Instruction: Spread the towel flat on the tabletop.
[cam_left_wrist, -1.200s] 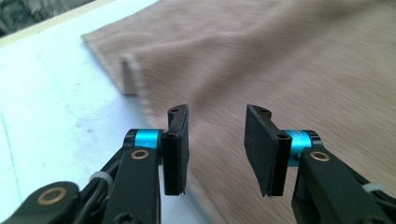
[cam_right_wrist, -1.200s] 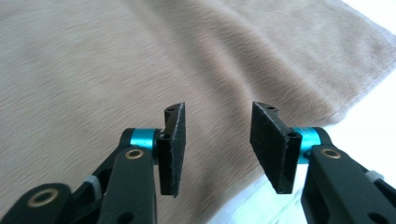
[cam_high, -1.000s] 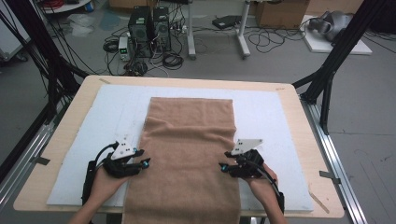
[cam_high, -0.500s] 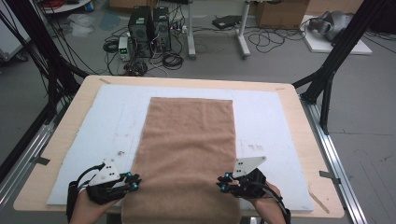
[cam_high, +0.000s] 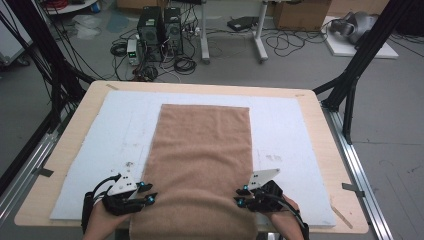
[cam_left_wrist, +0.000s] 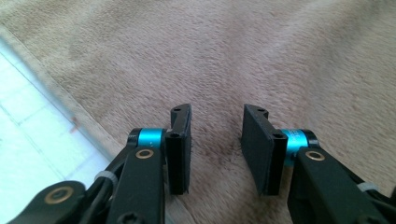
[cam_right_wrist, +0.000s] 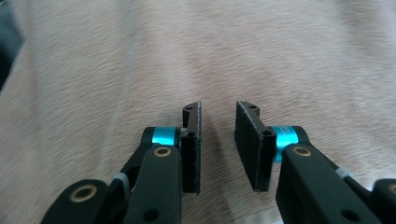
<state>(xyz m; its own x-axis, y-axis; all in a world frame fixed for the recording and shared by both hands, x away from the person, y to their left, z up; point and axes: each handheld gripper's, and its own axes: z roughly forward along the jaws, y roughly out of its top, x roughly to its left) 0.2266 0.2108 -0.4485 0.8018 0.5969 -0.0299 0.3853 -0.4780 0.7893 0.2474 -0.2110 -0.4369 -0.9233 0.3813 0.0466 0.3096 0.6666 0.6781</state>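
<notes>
High view is showing a brown towel (cam_high: 200, 160) lying flat along the middle of the white mat (cam_high: 95, 150), its near end hanging over the table's front edge. The left gripper (cam_high: 148, 193) and right gripper (cam_high: 239, 196) are sitting at the towel's two near side edges. Both pairs of jaws have just been moving; they are now standing apart over the pile with no fabric pinched between them. Judging by this, the near corners are being sought: each gripper should be sliding one jaw under the hem (cam_left_wrist: 70, 105) before closing, both at matching spots, so the cloth lifts evenly.
</notes>
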